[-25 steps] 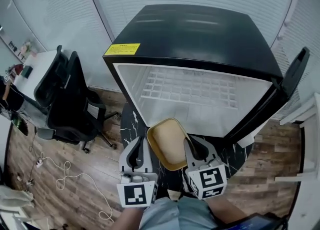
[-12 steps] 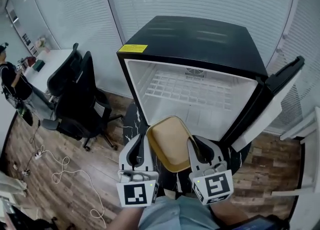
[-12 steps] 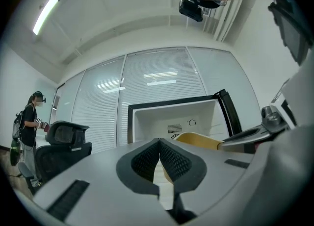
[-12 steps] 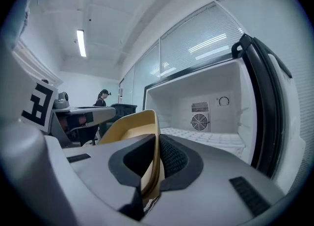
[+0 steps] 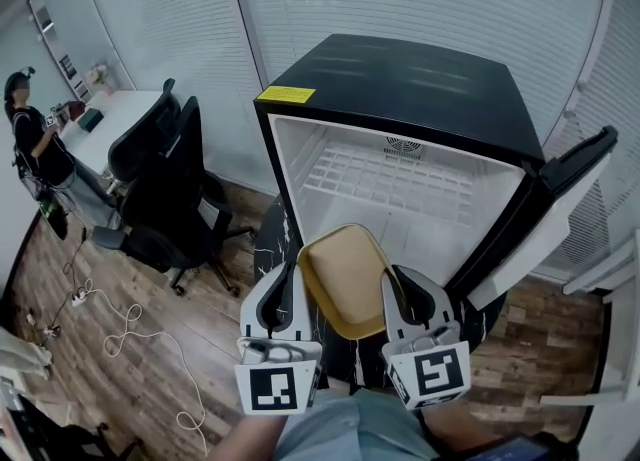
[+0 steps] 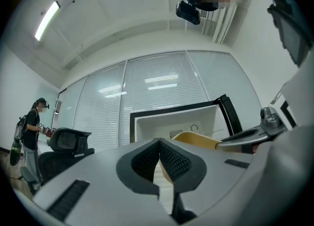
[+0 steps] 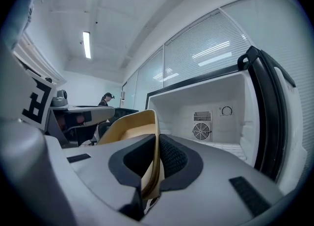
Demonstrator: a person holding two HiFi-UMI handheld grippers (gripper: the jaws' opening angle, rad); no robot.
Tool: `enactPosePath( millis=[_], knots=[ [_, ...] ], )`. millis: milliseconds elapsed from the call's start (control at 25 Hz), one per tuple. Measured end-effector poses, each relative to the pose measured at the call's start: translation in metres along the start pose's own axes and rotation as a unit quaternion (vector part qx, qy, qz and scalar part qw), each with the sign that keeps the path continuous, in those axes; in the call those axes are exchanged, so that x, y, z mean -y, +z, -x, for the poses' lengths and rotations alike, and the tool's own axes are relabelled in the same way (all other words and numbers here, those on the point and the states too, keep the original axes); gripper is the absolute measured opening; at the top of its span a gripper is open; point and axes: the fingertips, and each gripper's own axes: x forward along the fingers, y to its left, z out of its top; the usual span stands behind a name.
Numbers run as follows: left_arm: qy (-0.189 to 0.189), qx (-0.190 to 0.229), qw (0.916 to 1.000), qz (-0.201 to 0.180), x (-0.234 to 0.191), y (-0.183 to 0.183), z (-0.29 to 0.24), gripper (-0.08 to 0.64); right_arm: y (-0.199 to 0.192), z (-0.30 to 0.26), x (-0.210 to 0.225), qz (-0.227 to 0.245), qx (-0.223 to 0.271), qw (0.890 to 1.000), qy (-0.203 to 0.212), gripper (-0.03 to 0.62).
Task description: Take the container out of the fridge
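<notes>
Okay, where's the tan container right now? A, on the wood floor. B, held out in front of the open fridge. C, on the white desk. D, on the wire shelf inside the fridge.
B: the jaws of the right gripper are shut on the rim of the container, which is out in front of the open fridge.

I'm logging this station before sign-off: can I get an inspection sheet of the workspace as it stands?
Surface: dark marbled tabletop under the fridge, wood floor around it.
Job's things: tan container held outside the open fridge; only a wire shelf seen inside.
Clutter: nothing seen.
Tongs: right tongs shut on the container's rim; left tongs shut, nothing between them, beside the container.
Cables: white cable loose on the floor, left.
Surroundings: office chair, white desk, a person standing.
</notes>
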Motion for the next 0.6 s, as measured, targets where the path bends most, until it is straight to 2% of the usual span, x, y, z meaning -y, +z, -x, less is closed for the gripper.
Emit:
enactPosePath(
  millis=[600],
  knots=[
    [-0.012, 0.005, 0.9997, -0.019, -0.0004, 0.0041, 0.0063, 0.014, -0.0011, 0.0007, -0.0055, -0.005, 0.003, 1.000, 0.001, 0.034]
  ],
)
